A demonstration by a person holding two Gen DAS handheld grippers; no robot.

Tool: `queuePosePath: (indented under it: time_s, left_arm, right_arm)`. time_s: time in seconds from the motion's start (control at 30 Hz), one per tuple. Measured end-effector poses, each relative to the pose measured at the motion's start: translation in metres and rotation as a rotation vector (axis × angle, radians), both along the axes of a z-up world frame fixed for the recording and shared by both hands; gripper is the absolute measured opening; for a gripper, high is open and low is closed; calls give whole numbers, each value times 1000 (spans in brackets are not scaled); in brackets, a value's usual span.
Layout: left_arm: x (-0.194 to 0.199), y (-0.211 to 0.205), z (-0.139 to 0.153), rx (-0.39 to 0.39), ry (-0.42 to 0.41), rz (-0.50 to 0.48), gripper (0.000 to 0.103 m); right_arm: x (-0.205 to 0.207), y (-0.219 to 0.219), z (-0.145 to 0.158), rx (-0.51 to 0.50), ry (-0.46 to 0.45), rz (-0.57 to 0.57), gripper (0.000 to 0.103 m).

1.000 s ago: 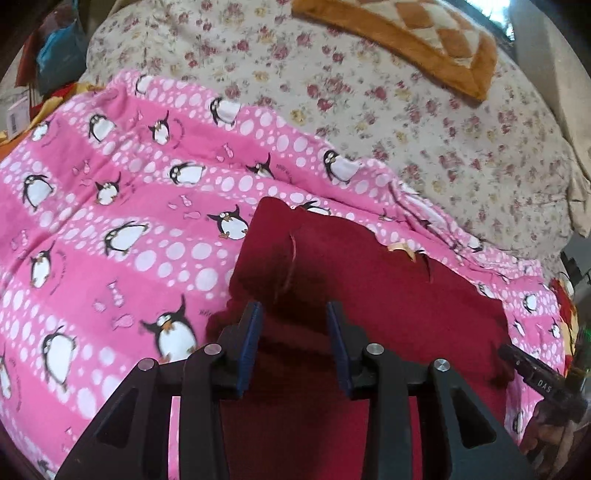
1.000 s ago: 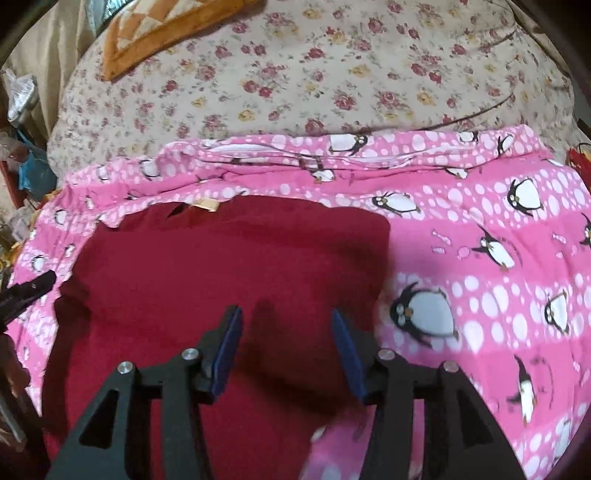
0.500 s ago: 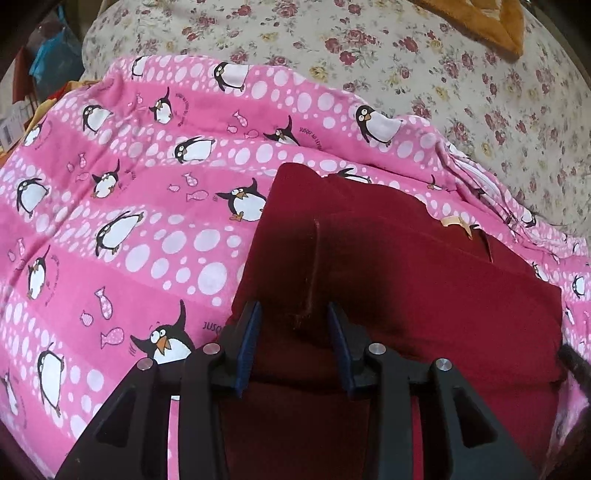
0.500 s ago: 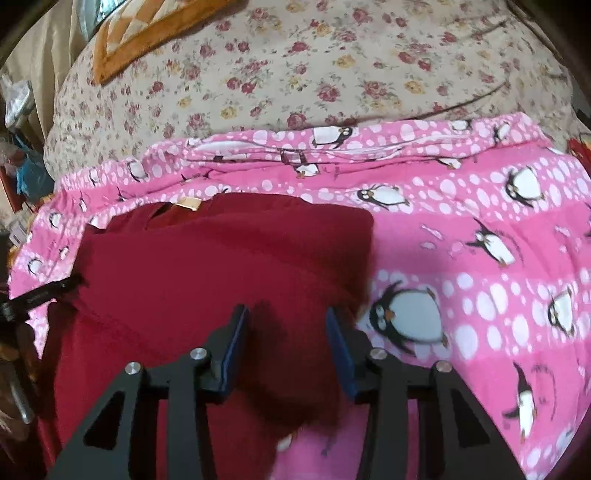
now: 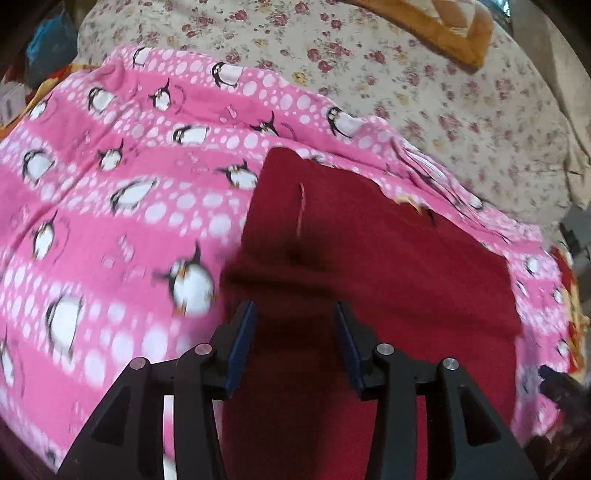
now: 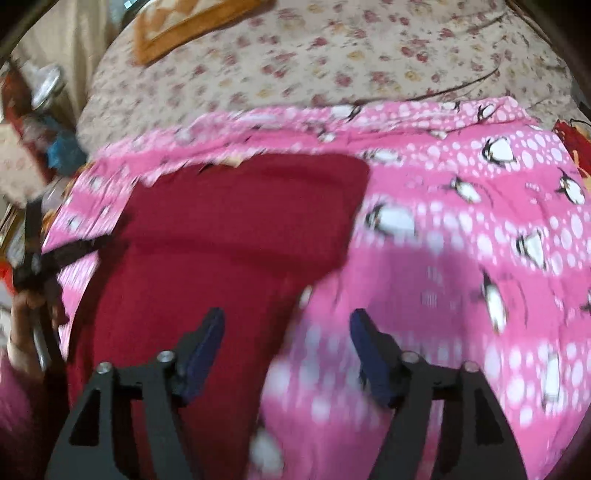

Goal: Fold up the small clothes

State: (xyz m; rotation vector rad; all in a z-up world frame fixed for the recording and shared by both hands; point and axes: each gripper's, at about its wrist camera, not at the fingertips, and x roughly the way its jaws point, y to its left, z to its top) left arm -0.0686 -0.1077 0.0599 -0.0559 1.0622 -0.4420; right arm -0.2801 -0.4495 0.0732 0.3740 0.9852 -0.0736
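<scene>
One dark red knit garment (image 5: pixel 369 266) lies part-folded on the pink penguin-print blanket (image 5: pixel 110 221). It looks soft, limp and light, best pinched at a hem corner. Left gripper (image 5: pixel 293 343) has just eased apart, empty over the cloth; right gripper (image 6: pixel 286 354) just spread wide, empty. No containers visible.

You've got open flat room on the pink penguin-print blanket (image 6: pixel 480 258) right of the folded dark red fleece garment (image 6: pixel 221 229), and left of it too. Far side: bare floral cream bedsheet (image 5: pixel 424 74), only an orange patchwork cushion (image 5: pixel 443 26) at the back. Clutter crowds the bed's left edge (image 6: pixel 44 122).
</scene>
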Motion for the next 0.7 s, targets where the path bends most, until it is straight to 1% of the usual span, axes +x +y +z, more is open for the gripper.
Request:
queuePosePath:
  time_s: [0.07, 0.13, 0.23, 0.33, 0.43, 0.5, 0.6, 0.7]
  left_arm:
    - [-18, 7, 5, 22, 2, 0, 23]
    - [-40, 17, 9, 11, -4, -6, 23]
    - [-78, 36, 5, -6, 23, -18, 23]
    - [-107, 52, -1, 5, 45, -17, 23]
    - [-132, 66, -7, 9, 61, -19, 23]
    - [-145, 75, -12, 10, 73, -13, 23]
    - [-159, 83, -16, -7, 95, -12, 23]
    - [-173, 87, -20, -8, 107, -32, 23]
  right_arm:
    - [-19, 13, 2, -1, 8, 38, 75]
    - [-37, 25, 1, 20, 10, 63, 75]
    - [-62, 45, -11, 100, 40, 110, 76]
    - [-77, 69, -24, 131, 81, 172, 76]
    - [-91, 91, -34, 129, 112, 239, 76]
    - [-98, 100, -41, 113, 134, 259, 76]
    - [-108, 109, -55, 118, 176, 268, 76]
    - [-111, 111, -61, 126, 179, 261, 76]
